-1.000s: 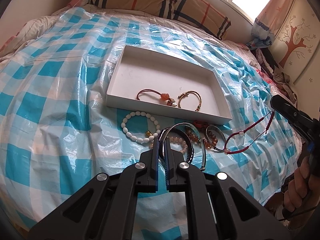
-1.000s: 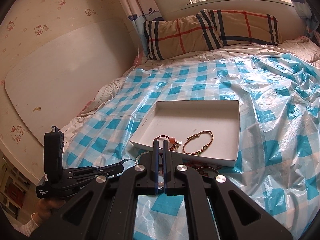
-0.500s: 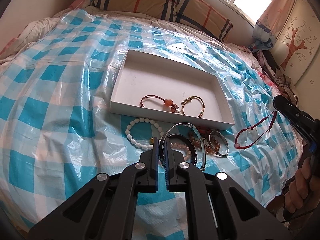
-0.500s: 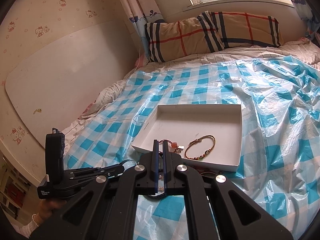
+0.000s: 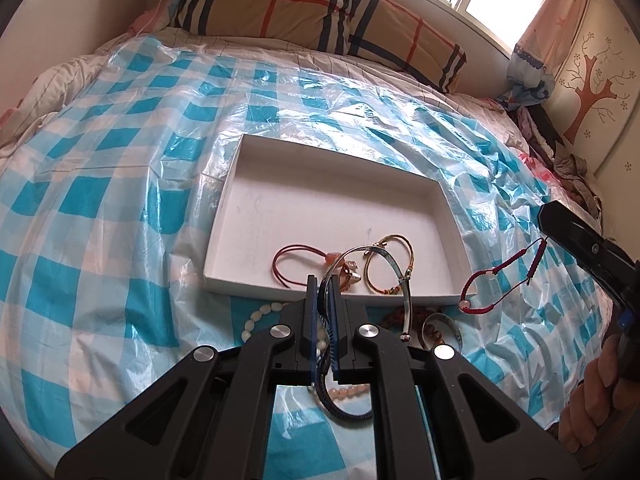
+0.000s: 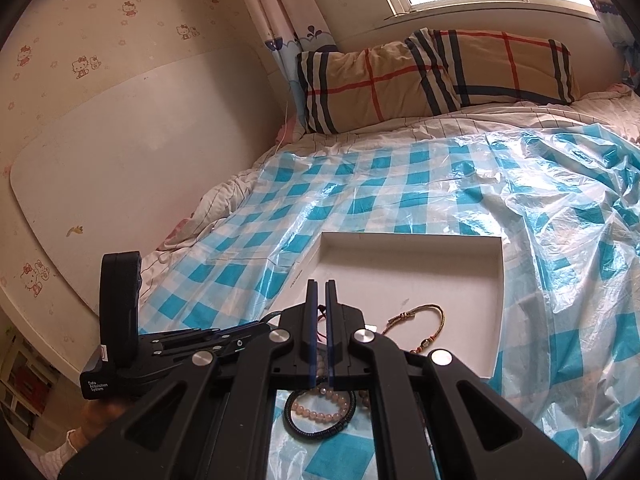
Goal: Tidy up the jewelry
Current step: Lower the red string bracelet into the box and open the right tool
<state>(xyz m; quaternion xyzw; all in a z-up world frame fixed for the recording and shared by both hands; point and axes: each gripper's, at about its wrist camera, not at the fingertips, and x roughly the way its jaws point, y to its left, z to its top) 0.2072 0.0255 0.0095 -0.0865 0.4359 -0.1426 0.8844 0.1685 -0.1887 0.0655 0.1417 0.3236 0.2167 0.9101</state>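
Note:
A white shallow box (image 5: 332, 200) lies on the blue checked plastic sheet; it also shows in the right wrist view (image 6: 412, 272). Inside it lie a red cord bracelet (image 5: 292, 266) and a gold braided bracelet (image 5: 388, 264). My left gripper (image 5: 321, 304) is shut on a silver bangle (image 5: 394, 268) and holds it raised over the box's near edge. My right gripper (image 6: 319, 308) is shut on a dark red cord bracelet (image 5: 500, 280), which dangles in the air right of the box. Loose pieces lie in front of the box: a white bead bracelet (image 5: 256, 316), a pink bead bracelet (image 6: 320, 398) and a black band (image 6: 320, 428).
Plaid pillows (image 5: 312, 12) lie at the head of the bed under the window. A wall panel with a tree print (image 5: 592, 80) and a heap of clothes (image 5: 560, 160) stand at the right. The sheet (image 6: 560, 260) is crumpled at the right.
My left gripper has lifted the silver bangle off the sheet and carried it up to the box's near edge. My right gripper has risen with the red cord bracelet, now hanging free.

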